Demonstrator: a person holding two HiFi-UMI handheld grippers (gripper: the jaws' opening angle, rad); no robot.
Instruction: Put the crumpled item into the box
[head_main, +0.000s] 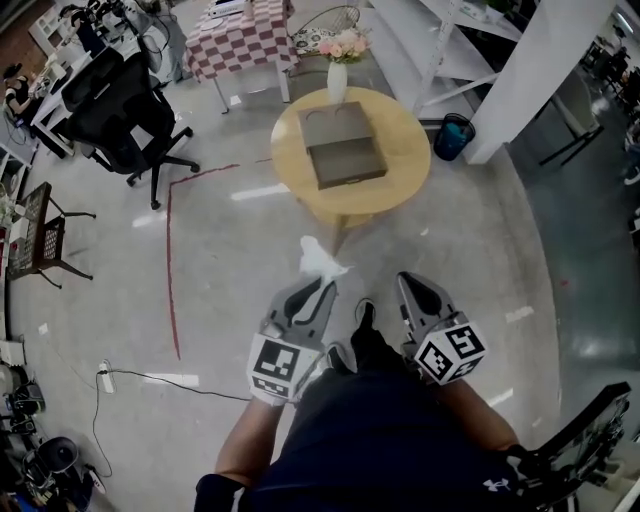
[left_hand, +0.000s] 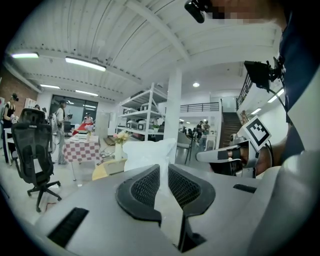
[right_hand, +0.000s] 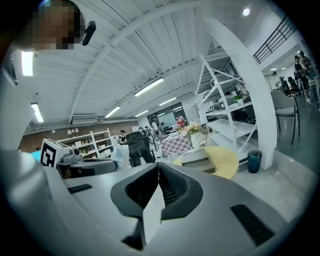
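Note:
A white crumpled item (head_main: 322, 260) sticks out of my left gripper (head_main: 325, 285), whose jaws are shut on it; in the left gripper view the crumpled item (left_hand: 147, 155) rises between the dark pads of the left gripper (left_hand: 162, 170). My right gripper (head_main: 405, 280) is beside it, jaws shut and holding nothing, as the right gripper view of the right gripper (right_hand: 158, 167) shows. Ahead on a round wooden table (head_main: 410, 170) lies an open grey box (head_main: 343, 150); box (right_hand: 197, 159) and table (right_hand: 225, 162) are still some way off. Both grippers hang over bare floor.
A white vase of flowers (head_main: 338, 75) stands at the table's far edge. A blue bin (head_main: 452, 135) and a white pillar (head_main: 540, 70) are right of the table. A black office chair (head_main: 120, 110) and a checked table (head_main: 240, 40) stand to the left. A red line (head_main: 170, 260) marks the floor.

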